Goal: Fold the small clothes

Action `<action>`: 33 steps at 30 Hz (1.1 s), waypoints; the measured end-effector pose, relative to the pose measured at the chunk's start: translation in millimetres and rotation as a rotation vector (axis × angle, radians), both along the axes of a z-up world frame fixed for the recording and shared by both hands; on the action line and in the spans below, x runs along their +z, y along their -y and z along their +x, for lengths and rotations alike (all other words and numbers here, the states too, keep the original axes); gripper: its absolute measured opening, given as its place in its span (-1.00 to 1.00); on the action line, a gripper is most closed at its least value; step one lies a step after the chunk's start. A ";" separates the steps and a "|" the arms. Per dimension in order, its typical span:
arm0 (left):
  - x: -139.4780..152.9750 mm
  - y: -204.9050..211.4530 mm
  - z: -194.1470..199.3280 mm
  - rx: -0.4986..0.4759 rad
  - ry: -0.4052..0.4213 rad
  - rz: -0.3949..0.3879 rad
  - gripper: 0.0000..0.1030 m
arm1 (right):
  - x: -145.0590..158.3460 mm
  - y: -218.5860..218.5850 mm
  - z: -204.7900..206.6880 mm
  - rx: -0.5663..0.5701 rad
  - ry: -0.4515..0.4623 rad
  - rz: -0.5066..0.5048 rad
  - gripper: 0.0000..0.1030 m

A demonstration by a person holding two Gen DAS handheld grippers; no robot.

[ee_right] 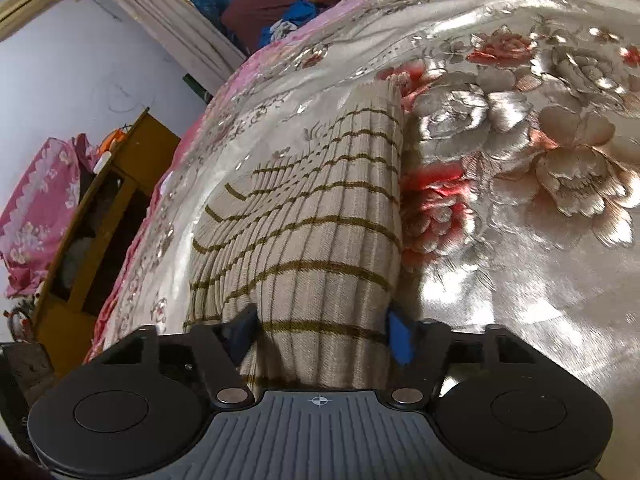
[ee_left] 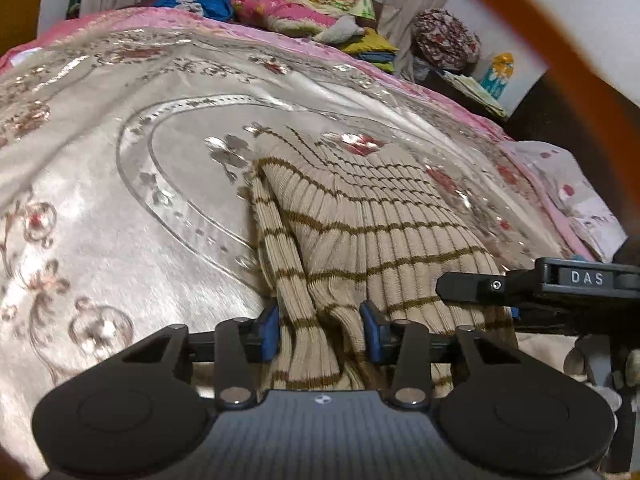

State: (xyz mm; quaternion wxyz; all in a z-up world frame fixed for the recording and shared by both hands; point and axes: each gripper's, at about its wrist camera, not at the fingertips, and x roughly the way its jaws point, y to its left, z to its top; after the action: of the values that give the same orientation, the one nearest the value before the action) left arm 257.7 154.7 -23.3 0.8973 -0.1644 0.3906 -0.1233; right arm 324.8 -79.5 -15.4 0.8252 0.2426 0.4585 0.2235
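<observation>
A beige ribbed knit garment with thin brown stripes [ee_left: 360,216] lies on a shiny floral bedspread [ee_left: 120,184]. My left gripper [ee_left: 320,330] has its blue pads on either side of a bunched fold at the garment's near edge, with cloth filling the gap. In the right wrist view the same garment [ee_right: 320,220] stretches away from my right gripper [ee_right: 320,332], whose blue pads sit at both sides of its near end with cloth between them. The right gripper's black body also shows in the left wrist view [ee_left: 560,280], beside the left one.
Pillows and folded clothes [ee_left: 312,12] are piled at the head of the bed. A wooden cabinet [ee_right: 100,208] stands beside the bed on the left. An orange cable [ee_left: 540,28] crosses the upper right of the left wrist view.
</observation>
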 end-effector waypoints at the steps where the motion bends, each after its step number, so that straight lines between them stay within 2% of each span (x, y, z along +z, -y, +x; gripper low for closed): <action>1: 1.3 1.8 -3.9 -0.014 -0.003 -0.003 -0.16 | 1.1 3.5 -2.1 0.003 -0.009 0.013 -0.02; 4: 3.5 7.7 -20.3 -0.051 -0.015 -0.018 -0.17 | 6.4 12.7 -12.9 0.023 -0.024 0.020 -0.09; 8: 3.2 21.1 -62.0 -0.126 -0.045 -0.056 -0.17 | 17.9 27.4 -44.2 0.063 -0.040 -0.013 -0.10; 12: 0.6 29.1 -98.8 -0.149 -0.069 -0.056 -0.17 | 22.3 44.3 -84.1 0.105 -0.073 -0.086 0.05; 14: 10.9 30.0 -111.6 -0.129 -0.035 -0.008 -0.17 | 26.2 50.8 -100.4 0.101 -0.065 -0.135 0.06; 18: 40.0 32.6 -124.4 -0.098 0.071 0.062 -0.17 | 53.6 60.8 -122.5 0.049 0.039 -0.193 0.08; 22: 53.8 35.8 -100.5 -0.075 0.137 0.118 -0.16 | 81.4 48.7 -123.1 0.052 0.162 -0.178 0.07; 25: 52.1 37.1 -65.6 -0.045 0.144 0.153 -0.17 | 80.7 25.9 -124.3 0.103 0.168 -0.161 0.05; 27: 48.9 34.0 -47.7 -0.036 0.130 0.136 -0.18 | 74.0 10.3 -133.8 0.158 0.153 -0.156 -0.01; 29: 45.7 35.7 -30.9 -0.038 0.127 0.158 -0.37 | 66.0 -5.2 -146.6 0.210 0.150 -0.169 -0.06; 30: 43.7 37.8 -24.9 -0.038 0.123 0.176 -0.59 | 61.3 -12.4 -152.3 0.232 0.149 -0.176 -0.07; 33: 36.1 39.3 -7.7 -0.045 0.101 0.181 -0.74 | 45.0 -38.5 -156.8 0.296 0.113 -0.174 -0.21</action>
State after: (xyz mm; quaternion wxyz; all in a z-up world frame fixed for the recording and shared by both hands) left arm 250.0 115.4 12.7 0.9240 -0.0675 0.3581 -0.1160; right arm 167.9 -41.0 29.6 0.8256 0.0872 0.4597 0.3154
